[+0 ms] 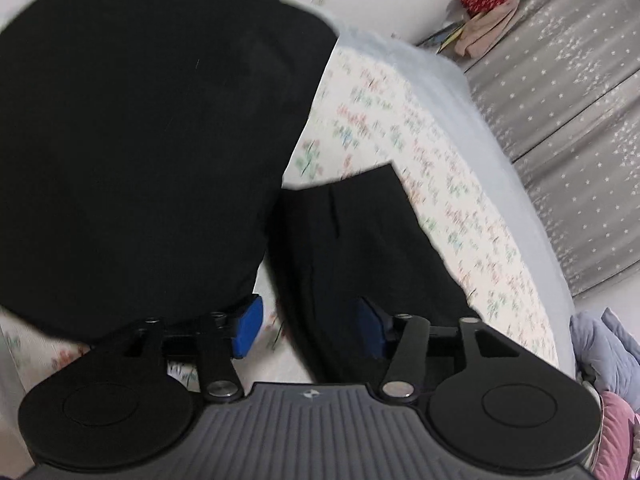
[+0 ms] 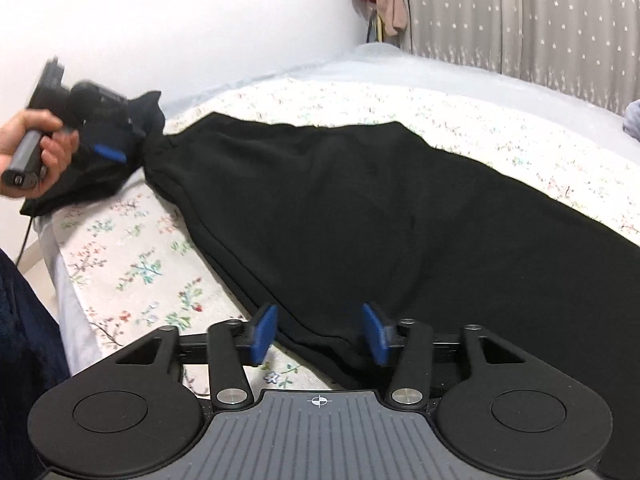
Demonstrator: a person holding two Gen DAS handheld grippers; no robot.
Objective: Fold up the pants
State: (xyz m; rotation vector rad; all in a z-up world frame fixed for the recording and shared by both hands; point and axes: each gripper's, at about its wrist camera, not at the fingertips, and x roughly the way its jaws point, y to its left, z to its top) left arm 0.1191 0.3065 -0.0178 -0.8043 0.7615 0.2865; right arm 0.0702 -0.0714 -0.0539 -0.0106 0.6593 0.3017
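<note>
1. One garment only: black pants are lying lengthwise on the floral bedspread, running from about 10 o'clock to 4 o'clock in the right wrist view.
2. Progress, as I am judging it: the legs are looking laid one over the other, so a lengthwise halving may be done; no crosswise fold is lying flat yet. Most of the folding is still remaining.
3. Far end, at 9 o'clock in the right wrist view: cloth is bunching up around the left gripper, which a hand is holding by the handle. In its own view, its blue pads are standing apart with bedspread showing between them, so it is reading as open; black fabric is billowing above and beside it, blurred.
4. Right gripper is hovering at 6 o'clock over the near edge of the pants, jaws parted, pads straddling the hem without pressing on it.
5. Fabric is looking matte, soft, mostly smooth, with shallow creases near the bunched end; a seam is showing along the near edge.
6. Risk I am noting: the loose far end may be slumping unevenly.
</note>
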